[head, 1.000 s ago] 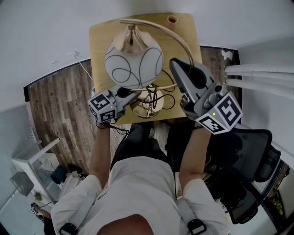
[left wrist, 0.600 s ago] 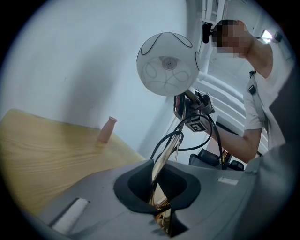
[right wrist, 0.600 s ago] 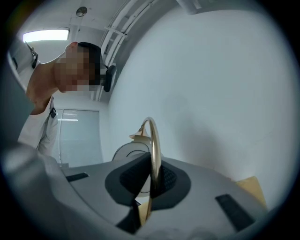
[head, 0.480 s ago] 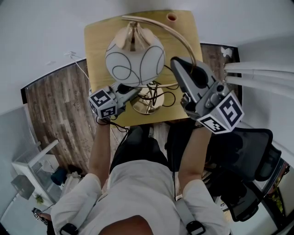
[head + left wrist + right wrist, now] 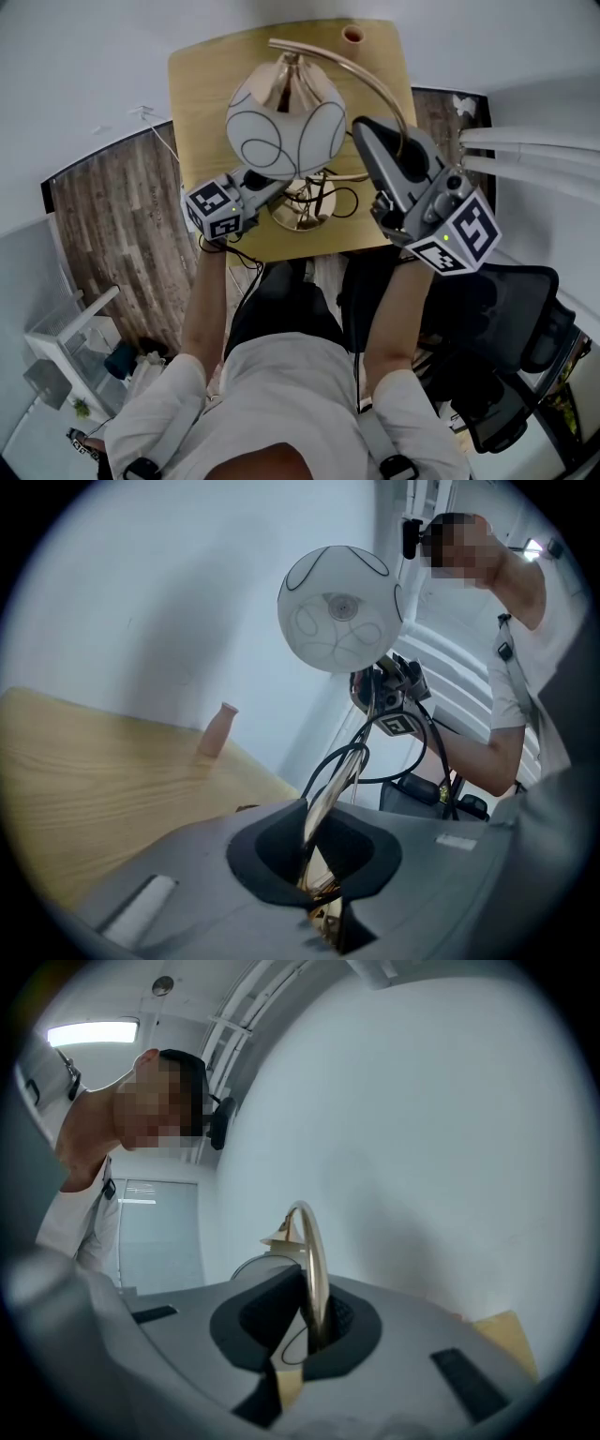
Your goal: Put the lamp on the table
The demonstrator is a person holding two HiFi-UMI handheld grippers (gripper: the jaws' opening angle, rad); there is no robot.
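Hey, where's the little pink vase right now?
In the head view the pink vase stands at the wooden table's far edge, toward the right corner, just beyond the lamp's curved gold arm.

You worked in a small indoor office or home study: a black mesh office chair (image 5: pixel 511 319) stood beside you, a light wooden table (image 5: pixel 202 103) sat against a plain white wall (image 5: pixel 84 66), and dark wood planks covered the floor (image 5: pixel 112 225).
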